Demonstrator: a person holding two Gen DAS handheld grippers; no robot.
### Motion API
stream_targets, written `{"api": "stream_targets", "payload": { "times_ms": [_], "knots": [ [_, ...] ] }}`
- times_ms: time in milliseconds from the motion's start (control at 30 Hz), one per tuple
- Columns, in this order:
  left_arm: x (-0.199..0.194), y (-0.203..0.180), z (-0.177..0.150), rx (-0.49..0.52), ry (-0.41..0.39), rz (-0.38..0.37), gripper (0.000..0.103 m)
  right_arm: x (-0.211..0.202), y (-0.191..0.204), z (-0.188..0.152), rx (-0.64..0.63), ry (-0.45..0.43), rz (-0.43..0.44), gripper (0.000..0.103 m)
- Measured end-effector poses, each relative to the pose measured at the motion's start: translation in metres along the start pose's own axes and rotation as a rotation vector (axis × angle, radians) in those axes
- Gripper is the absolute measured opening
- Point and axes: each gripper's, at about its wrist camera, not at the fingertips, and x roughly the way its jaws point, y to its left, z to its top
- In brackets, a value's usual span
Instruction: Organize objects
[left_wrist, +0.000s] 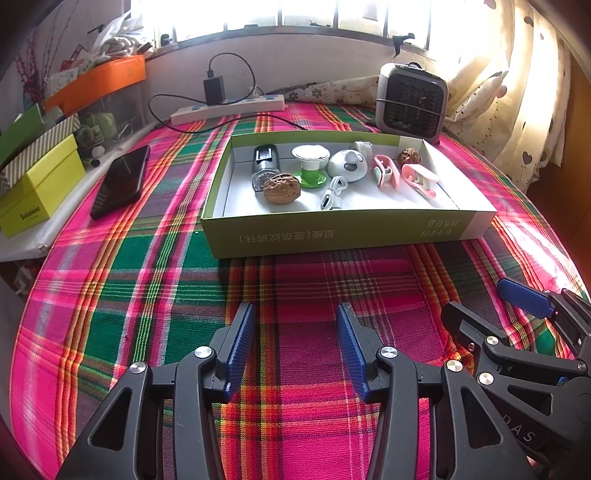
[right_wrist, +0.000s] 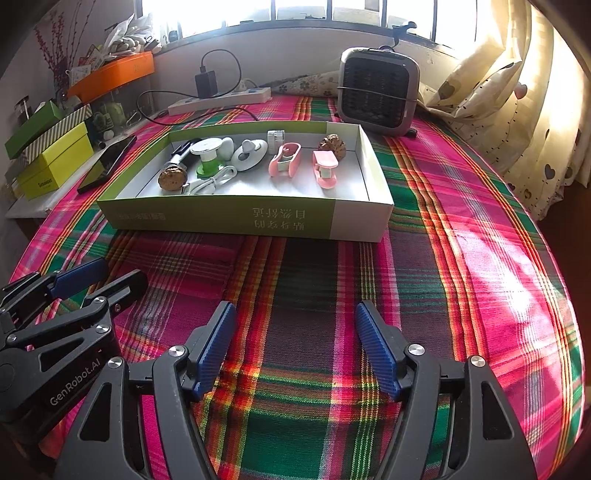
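Landmark: green cardboard box (left_wrist: 343, 236), sitting open-topped on the plaid-covered worktop (left_wrist: 155, 280).

Lying inside the box, from its left end to its right:
- black-and-clear cylindrical device (left_wrist: 265, 162), lying at the left end;
- large walnut (left_wrist: 281, 188), sitting just in front of that device;
- white-and-green cup-shaped item (left_wrist: 310, 164), standing beside the walnut;
- white charging cable (left_wrist: 331, 194), lying coiled toward the near wall;
- round white gadget (left_wrist: 347, 165), sitting mid-box;
- two pink clips (left_wrist: 386, 170) (left_wrist: 421, 179), lying right of middle;
- small walnut (left_wrist: 409, 157), sitting in the far right corner.

Outside the box:
- black phone (left_wrist: 120, 181), lying to its left;
- white power strip (left_wrist: 229, 107), lying behind it with a black charger plugged in;
- grey heater (left_wrist: 412, 99), standing behind its right end;
- yellow-green boxes (left_wrist: 40, 184), stacking up further left.

Grippers: left gripper (left_wrist: 295, 314) and right gripper (right_wrist: 295, 312) are both hovering in front of the box, well apart from it, jaws spread and gripping nothing.
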Motion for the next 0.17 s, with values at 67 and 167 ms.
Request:
{"api": "stream_targets", "payload": {
  "times_ms": [67,167],
  "knots": [
    [0.0000,-0.0005,-0.0002,0.000,0.000,0.000,0.044,0.0000,0.0002,0.0000,0.000,0.000,0.000,0.068],
    [-0.0001,-0.0016,-0.0005,-0.001,0.000,0.000,0.044,0.0000,-0.0001,0.0000,0.000,0.000,0.000,0.068]
  ]
}}
